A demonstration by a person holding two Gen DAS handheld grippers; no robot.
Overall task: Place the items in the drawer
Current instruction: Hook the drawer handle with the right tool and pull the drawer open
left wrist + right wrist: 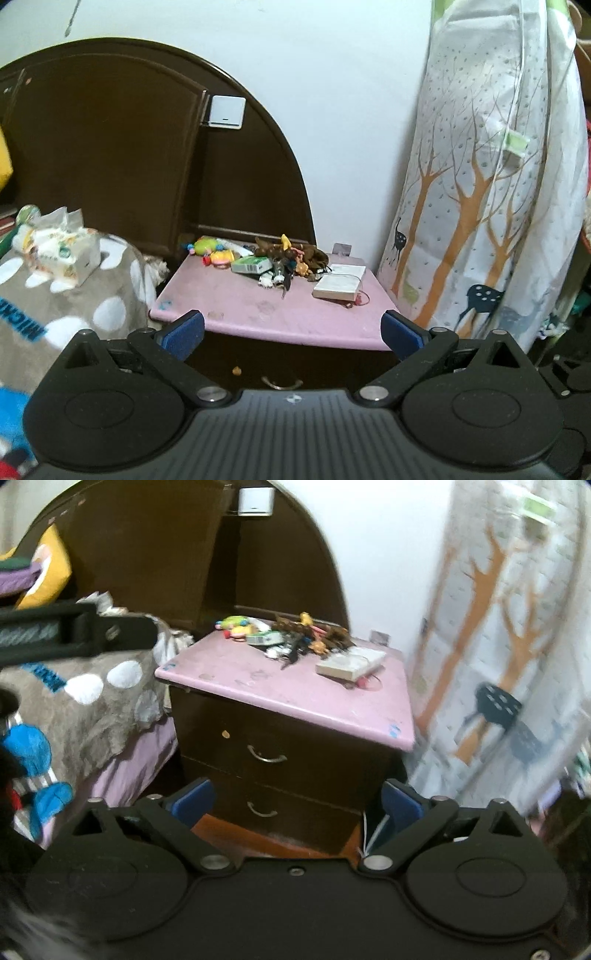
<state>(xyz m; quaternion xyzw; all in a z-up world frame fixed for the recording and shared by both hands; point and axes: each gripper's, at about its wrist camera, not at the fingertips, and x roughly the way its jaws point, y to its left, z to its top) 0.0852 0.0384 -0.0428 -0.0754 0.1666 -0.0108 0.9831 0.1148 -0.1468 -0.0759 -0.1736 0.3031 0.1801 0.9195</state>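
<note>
Drawers sit shut in the dark nightstand: the top drawer (258, 746) with its curved handle (266, 756), the lower drawer (280, 805) beneath it. From the left, a tissue box (70, 254) rests on the spotted blanket (74, 306) of the bed, beside the stand. On the pink bench (280, 314), a heap of toys (218, 253) lies at the back left, then a green box (251, 264), a clump of keys and trinkets (291, 266) — too tangled and small to sort out — and a white box (340, 282) toward the right, with a thin cord at its near edge. A tree-print curtain (480, 177) hangs to the right. The left claw (291, 332) is released, holding nothing, level with the bench's front edge. The right claw (295, 803) is also released and empty, facing the lower drawer; this view is blurred at right.
</note>
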